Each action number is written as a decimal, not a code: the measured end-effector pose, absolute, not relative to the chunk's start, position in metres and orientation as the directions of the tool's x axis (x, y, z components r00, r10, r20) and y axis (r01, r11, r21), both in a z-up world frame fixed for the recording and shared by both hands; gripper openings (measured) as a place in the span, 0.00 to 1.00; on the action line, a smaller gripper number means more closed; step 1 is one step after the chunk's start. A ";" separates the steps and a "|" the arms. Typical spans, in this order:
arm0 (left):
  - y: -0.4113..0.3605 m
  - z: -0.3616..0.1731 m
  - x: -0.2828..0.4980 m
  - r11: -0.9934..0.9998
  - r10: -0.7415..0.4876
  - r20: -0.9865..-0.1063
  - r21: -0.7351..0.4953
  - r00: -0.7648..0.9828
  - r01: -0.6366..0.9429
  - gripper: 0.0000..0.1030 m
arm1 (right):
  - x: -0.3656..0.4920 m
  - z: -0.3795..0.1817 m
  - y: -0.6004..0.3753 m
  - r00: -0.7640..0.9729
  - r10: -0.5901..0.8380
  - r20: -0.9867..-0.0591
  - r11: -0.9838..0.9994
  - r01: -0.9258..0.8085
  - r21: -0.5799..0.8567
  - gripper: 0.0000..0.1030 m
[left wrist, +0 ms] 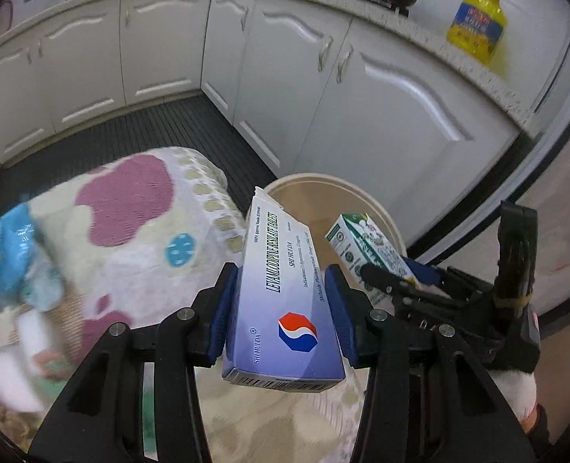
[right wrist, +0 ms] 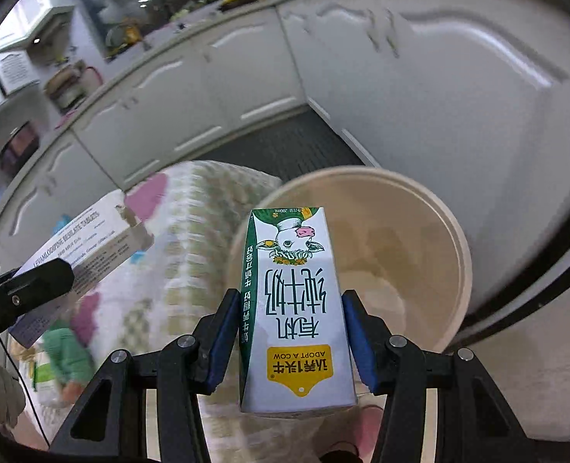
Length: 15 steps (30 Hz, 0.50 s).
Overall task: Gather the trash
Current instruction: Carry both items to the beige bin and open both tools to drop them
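White cabinets (left wrist: 161, 50) lined the far side of the kitchen; a patterned cloth (left wrist: 130, 239) covered the near surface at left; a beige bin (right wrist: 420, 239) stood on the floor just right of that cloth, its mouth open upward. The left gripper (left wrist: 281, 305) clamped a purple tablet box (left wrist: 285, 308) between its blue pads, near the bin's rim; the right gripper (right wrist: 290, 332) clamped a milk carton (right wrist: 296, 320), its far end above the bin's mouth.

Left gripper (left wrist: 281, 308) and right gripper (right wrist: 288, 332) are both angling downward, side by side, jaws clamping.
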<state>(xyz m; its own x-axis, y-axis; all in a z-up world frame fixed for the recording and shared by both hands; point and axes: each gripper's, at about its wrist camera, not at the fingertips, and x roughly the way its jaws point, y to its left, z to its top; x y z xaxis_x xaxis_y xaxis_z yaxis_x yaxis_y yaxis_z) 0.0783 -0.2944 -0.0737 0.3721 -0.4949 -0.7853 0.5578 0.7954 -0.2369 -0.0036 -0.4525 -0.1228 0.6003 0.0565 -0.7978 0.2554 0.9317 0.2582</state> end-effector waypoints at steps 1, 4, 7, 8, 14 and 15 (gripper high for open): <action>-0.304 -0.080 0.083 0.799 -0.489 -0.791 -0.239 0.366 0.551 0.43 | -0.001 -0.130 -0.459 0.590 0.060 -0.805 0.926 0.268 0.265 0.50; -0.320 -0.093 0.089 0.805 -0.478 -0.804 -0.239 0.355 0.543 0.43 | -0.001 -0.147 -0.472 0.567 0.060 -0.821 0.919 0.290 0.267 0.50; -0.335 -0.107 0.092 0.809 -0.455 -0.820 -0.218 0.347 0.545 0.43 | 0.003 -0.160 -0.482 0.547 0.061 -0.835 0.912 0.309 0.270 0.50; -0.338 -0.110 0.093 0.810 -0.451 -0.823 -0.215 0.347 0.545 0.43 | 0.004 -0.164 -0.482 0.540 0.062 -0.839 0.910 0.316 0.270 0.50; -0.348 -0.121 0.095 0.819 -0.428 -0.828 -0.185 0.362 0.544 0.44 | 0.010 -0.178 -0.486 0.512 0.055 -0.857 0.904 0.340 0.261 0.56; -0.349 -0.121 0.095 0.818 -0.428 -0.827 -0.184 0.364 0.545 0.45 | 0.009 -0.179 -0.486 0.510 0.051 -0.859 0.904 0.343 0.257 0.56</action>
<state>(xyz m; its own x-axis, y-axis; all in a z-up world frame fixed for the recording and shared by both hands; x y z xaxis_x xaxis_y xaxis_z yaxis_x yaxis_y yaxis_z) 0.0948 -0.3488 -0.1208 0.3636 -0.4282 -0.8273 0.5452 0.8179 -0.1836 0.0086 -0.4857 -0.1788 0.5098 0.0509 -0.8588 0.3425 0.9037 0.2569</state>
